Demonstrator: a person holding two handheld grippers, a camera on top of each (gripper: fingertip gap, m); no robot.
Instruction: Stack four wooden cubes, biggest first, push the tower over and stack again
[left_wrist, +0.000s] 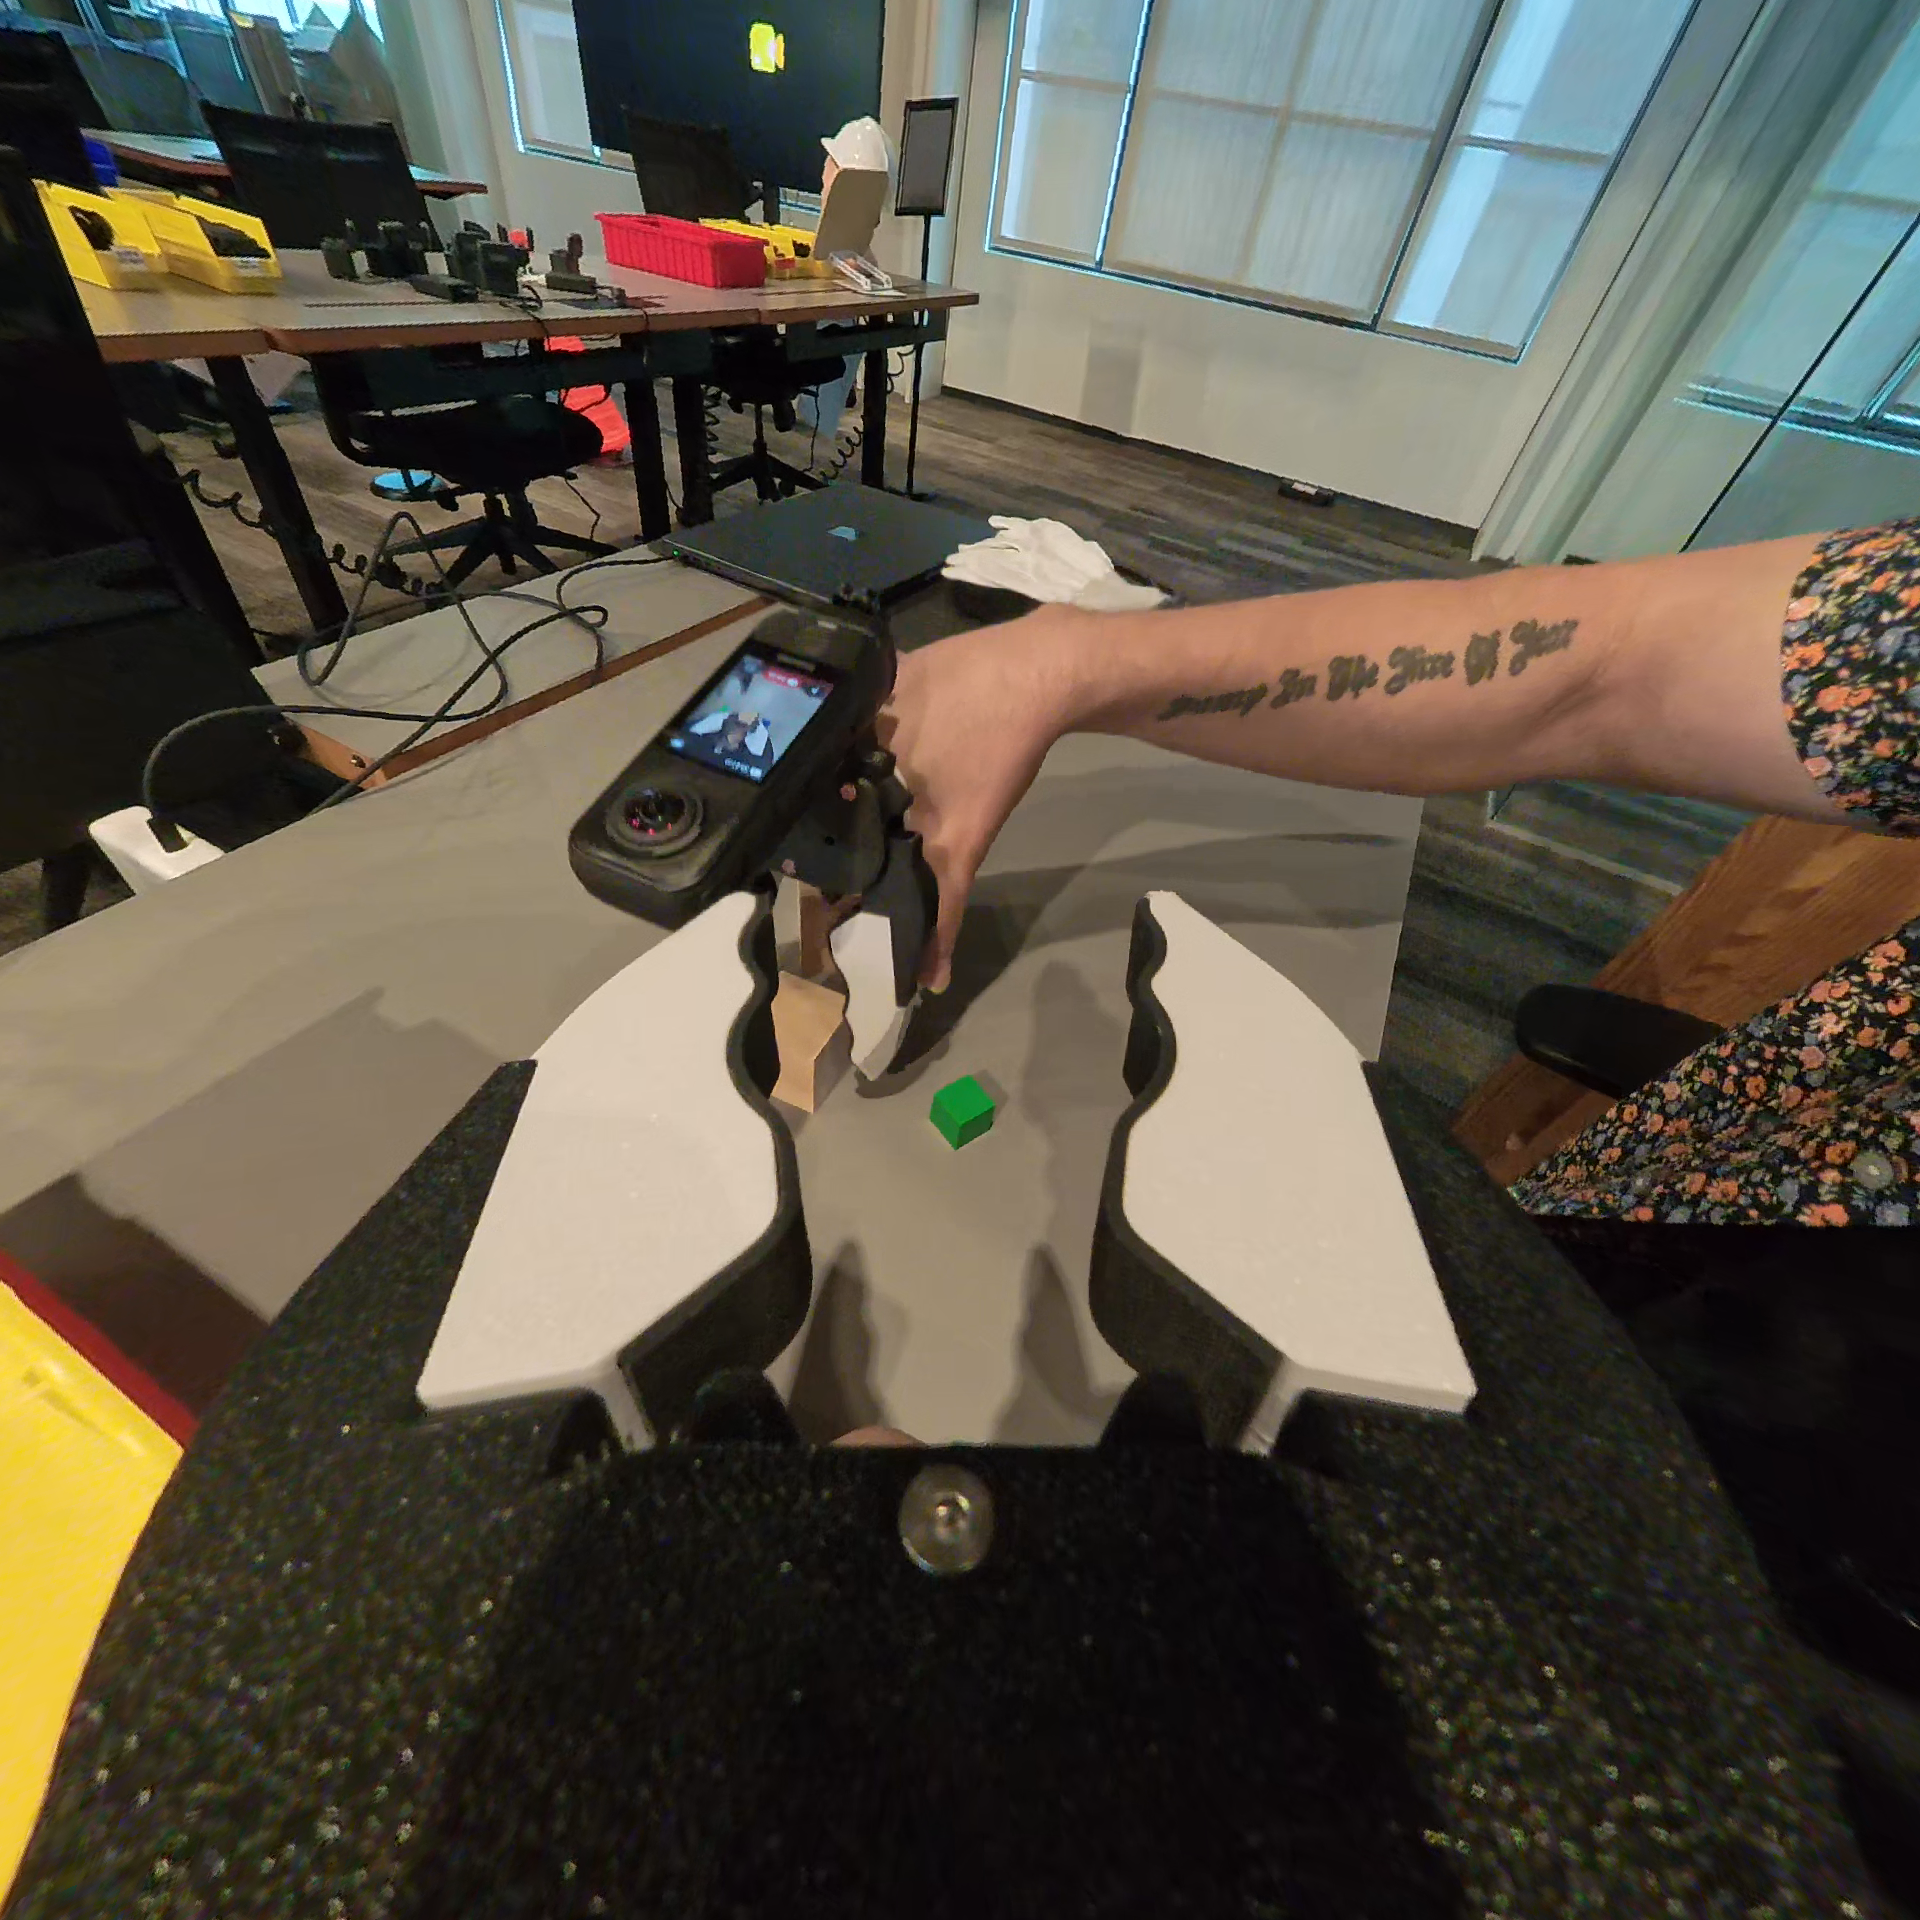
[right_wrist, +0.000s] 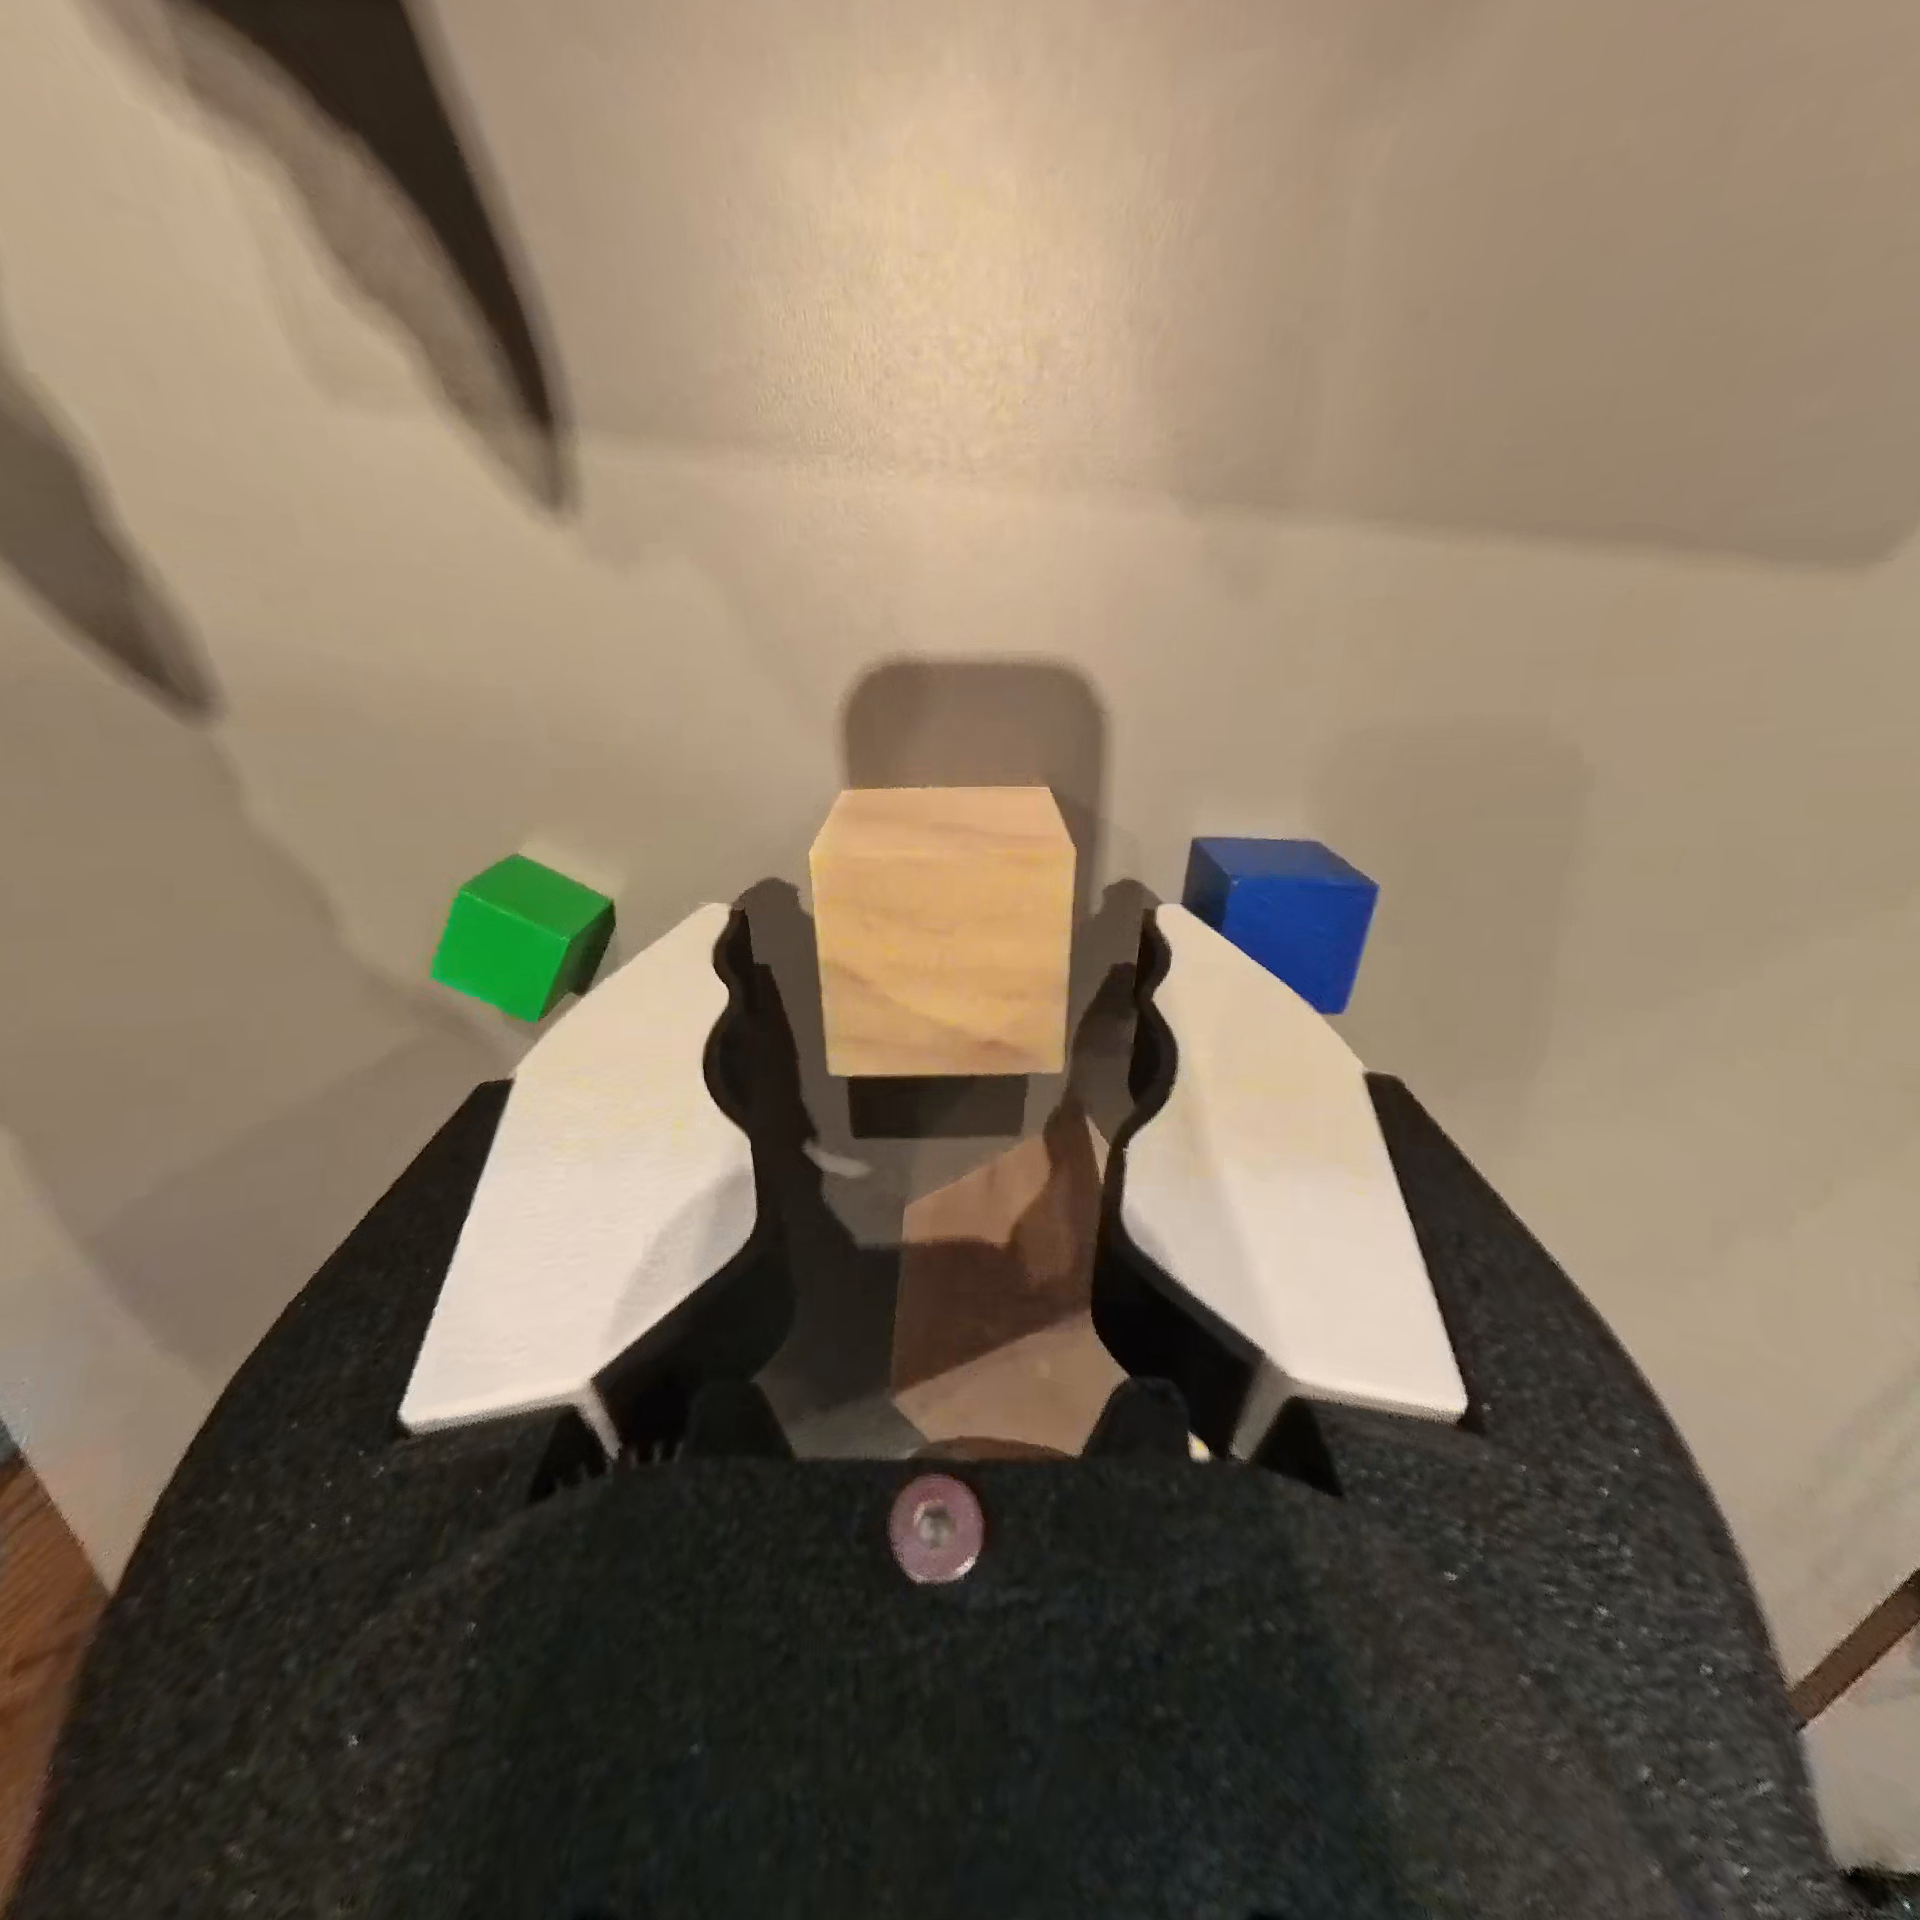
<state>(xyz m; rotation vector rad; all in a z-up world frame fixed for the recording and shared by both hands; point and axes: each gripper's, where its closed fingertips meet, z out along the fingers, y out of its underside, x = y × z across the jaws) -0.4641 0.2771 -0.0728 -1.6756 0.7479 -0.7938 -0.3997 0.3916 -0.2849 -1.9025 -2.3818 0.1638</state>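
Left tool (left_wrist: 940, 997) held above the grey bench (left_wrist: 416, 935), fingers spread wide and empty, nearest to a small green cube (left_wrist: 962, 1111) resting on the bench just ahead of the fingertips. Right tool (right_wrist: 940, 935) pointed down at the bench, gripped by a hand (left_wrist: 956, 769); fingers set wide around a pale wooden cube (right_wrist: 940, 940), gaps visible on both sides in the right wrist view, so apparently not clamped. Wooden cube between green cube (right_wrist: 520, 935) and blue cube (right_wrist: 1283, 920), each just beside a fingertip. Wooden cube apparently on the bench, contact not certain. Risks, as judgement: a fingertip nudging either neighbouring cube on any sideways drift; wooden cube twisting or slipping if closed on off-centre; blur in the right wrist view suggesting motion.
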